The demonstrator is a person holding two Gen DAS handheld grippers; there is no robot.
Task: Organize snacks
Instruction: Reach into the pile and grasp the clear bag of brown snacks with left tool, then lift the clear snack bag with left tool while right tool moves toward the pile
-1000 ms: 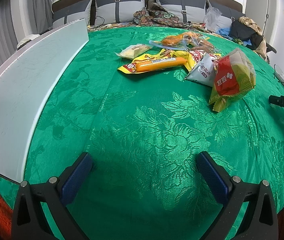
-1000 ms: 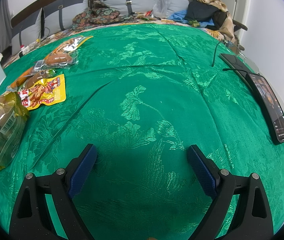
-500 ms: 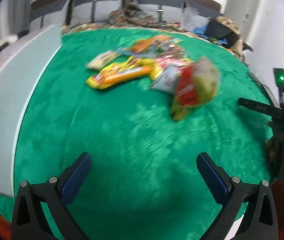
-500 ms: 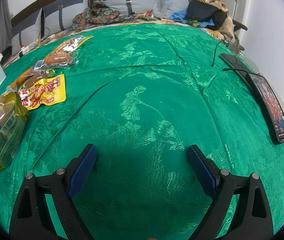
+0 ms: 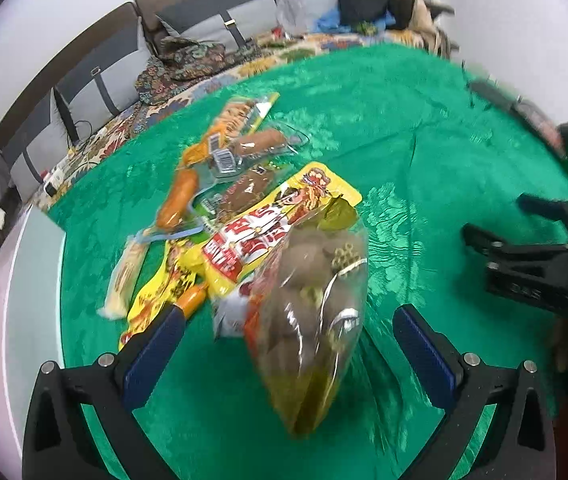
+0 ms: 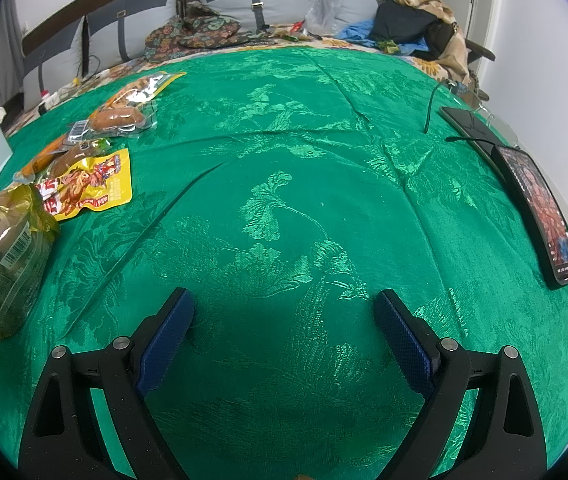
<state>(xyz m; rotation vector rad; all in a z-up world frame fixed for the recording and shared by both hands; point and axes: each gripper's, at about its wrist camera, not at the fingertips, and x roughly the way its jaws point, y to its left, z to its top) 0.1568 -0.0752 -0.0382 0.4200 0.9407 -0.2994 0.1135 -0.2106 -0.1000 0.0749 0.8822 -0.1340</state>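
A heap of snacks lies on the green cloth (image 5: 424,128). Nearest is a clear bag of brown round snacks (image 5: 312,320), blurred, lying between the spread fingers of my open left gripper (image 5: 288,344); neither pad touches it. Behind it are a yellow packet (image 5: 272,228), sausage packs (image 5: 252,144) and a pale bread bar (image 5: 124,276). My right gripper (image 6: 284,320) is open over bare cloth, with the clear bag (image 6: 0,256), yellow packet (image 6: 88,188) and a sausage pack (image 6: 118,118) far to its left. The right gripper (image 5: 496,218) also shows at the right edge of the left wrist view.
A white board (image 5: 32,300) runs along the left side of the cloth. A lit phone (image 6: 540,208) and a dark device with a cable (image 6: 468,120) lie near the right edge. Pillows, clothes and bags (image 6: 400,20) are piled at the back.
My left gripper has swung right and forward to the snack heap, so the clear bag now lies between its fingers. The right gripper has not moved.
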